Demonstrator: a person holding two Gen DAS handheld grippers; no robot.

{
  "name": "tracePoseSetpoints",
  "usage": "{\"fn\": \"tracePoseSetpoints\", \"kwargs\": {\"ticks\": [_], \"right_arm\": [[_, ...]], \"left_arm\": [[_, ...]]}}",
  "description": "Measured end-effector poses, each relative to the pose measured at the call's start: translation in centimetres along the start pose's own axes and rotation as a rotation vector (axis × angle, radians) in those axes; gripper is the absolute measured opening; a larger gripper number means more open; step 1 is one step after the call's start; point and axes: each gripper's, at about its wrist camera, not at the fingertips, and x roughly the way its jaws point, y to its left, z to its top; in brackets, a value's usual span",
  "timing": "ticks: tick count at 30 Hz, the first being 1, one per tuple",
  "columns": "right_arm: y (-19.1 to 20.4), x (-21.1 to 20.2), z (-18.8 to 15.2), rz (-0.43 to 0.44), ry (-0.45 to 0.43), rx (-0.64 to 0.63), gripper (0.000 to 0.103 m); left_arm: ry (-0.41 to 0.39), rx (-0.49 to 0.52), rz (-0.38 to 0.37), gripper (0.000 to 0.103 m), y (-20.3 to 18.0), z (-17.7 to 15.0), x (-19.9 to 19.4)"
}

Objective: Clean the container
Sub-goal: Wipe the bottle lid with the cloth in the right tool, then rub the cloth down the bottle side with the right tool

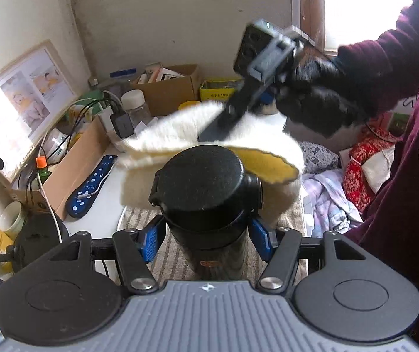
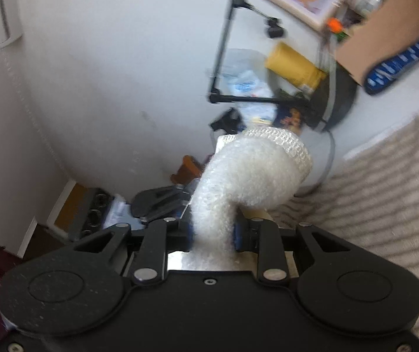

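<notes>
Left claw (image 1: 206, 242) squeezing the black bottle (image 1: 206, 205) just under its lid, standing it on the striped mat (image 1: 142, 220), near middle of the tabletop (image 1: 98, 223)

Right claw (image 2: 214, 231) shut tight on the fluffy white cloth (image 1: 209, 135), hanging just above and behind the lid

Probably hard, smooth, a bit slippery and heavy: best held round the middle

Cloth looks soft, floppy, light: fine pinched at one end
</notes>
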Motion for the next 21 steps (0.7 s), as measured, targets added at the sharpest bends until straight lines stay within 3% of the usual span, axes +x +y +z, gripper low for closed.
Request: {"fn": "tracePoseSetpoints", "kwargs": {"ticks": [3,7,11,15,21], "right_arm": [[-1.4,0.0,-1.0,-0.025,-0.013,0.040,0.024],[-2.5,-0.1,-1.7,-0.048,-0.018,0.067,0.024],[-3.0,-0.1,-1.8,-0.058,-0.020,0.074,0.024],[-3.4,0.0,-1.8,-0.066,-0.011,0.072,0.024],[-4.3,0.3,-2.2,-0.080,0.016,0.073,0.024]], "left_arm": [[0.008,-0.041,0.017,0.062,0.1,0.0,0.0],[0.071,-0.097,0.041,0.075,0.3,0.0,0.0],[0.080,-0.143,0.032,0.077,-0.3,-0.2,-0.6],[0.015,-0.365,0.055,0.078,0.0,0.3,-1.6],[-0.045,-0.592,0.092,0.078,0.6,1.8,-1.6]]}}
